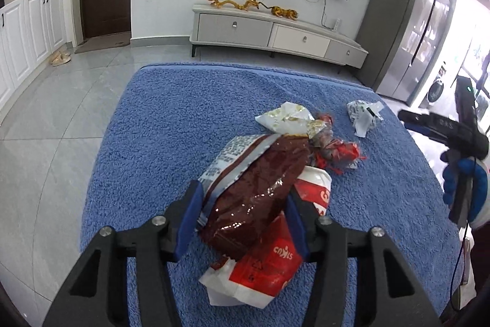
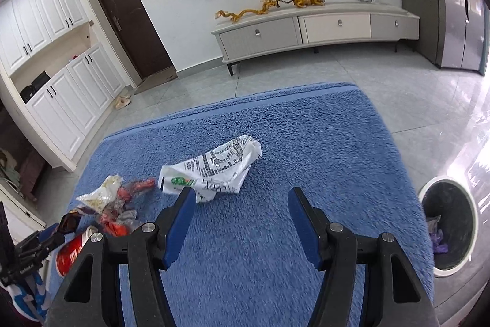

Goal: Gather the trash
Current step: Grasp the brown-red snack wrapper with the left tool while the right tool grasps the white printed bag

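**Brown wrapper clamped on the left, right jaws spread**

A glossy brown wrapper (image 1: 254, 192) is pinched between the blue pads of the left gripper (image 1: 242, 216), above a red-and-white packet (image 1: 266, 268) on the blue mat (image 1: 171, 124). The right gripper (image 2: 242, 222) is held spread and empty over the mat, a crumpled white printed bag (image 2: 214, 170) just beyond its left pad. A dark bin (image 2: 450, 222) is seen on the floor beside the mat's right edge.

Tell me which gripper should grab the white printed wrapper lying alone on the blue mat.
Right. The right gripper is open and empty, with the white printed wrapper just ahead of its fingertips. The left gripper already has the brown bag between its fingers, in the pile.
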### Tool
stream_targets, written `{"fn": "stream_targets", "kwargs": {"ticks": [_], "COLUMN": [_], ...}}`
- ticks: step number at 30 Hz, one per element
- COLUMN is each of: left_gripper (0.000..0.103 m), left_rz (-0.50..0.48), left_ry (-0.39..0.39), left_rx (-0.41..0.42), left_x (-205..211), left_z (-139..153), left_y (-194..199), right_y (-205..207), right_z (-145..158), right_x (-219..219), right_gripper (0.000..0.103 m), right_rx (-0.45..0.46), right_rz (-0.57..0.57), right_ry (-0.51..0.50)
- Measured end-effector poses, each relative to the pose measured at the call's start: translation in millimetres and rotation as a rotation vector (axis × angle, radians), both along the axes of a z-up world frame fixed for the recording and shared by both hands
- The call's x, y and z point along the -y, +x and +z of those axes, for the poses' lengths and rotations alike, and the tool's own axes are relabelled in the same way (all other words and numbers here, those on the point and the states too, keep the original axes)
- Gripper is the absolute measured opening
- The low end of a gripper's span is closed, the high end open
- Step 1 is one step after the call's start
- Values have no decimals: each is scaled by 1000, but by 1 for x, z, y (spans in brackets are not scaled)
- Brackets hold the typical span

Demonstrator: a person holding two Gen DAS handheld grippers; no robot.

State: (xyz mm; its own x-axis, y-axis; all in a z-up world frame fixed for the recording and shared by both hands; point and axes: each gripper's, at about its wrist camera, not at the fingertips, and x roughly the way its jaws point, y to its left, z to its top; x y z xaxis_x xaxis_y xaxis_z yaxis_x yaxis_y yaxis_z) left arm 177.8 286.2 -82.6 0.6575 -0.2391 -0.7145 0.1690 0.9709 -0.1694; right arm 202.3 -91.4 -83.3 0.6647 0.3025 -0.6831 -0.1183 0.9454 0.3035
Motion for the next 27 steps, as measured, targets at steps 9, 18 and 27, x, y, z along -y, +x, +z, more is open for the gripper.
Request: {"fn": "stream_targets", "kwargs": {"ticks": [9, 18, 27], "left_gripper": [24, 17, 16], "left_rz": [24, 85, 135], "left_ry": [23, -16, -89], "left_rx": [-9, 5, 39], "left_x": [-7, -18, -25], "left_z": [1, 5, 25], "left_y": [17, 24, 16], "right_y": [47, 78, 59], "right_z": [-27, -39, -32], "right_x": [7, 9, 7], "right_gripper": [61, 48, 11], "right_rx": [-88, -121, -88], "right_rz": [-12, -19, 43], "right_ry": [137, 198, 198]}}
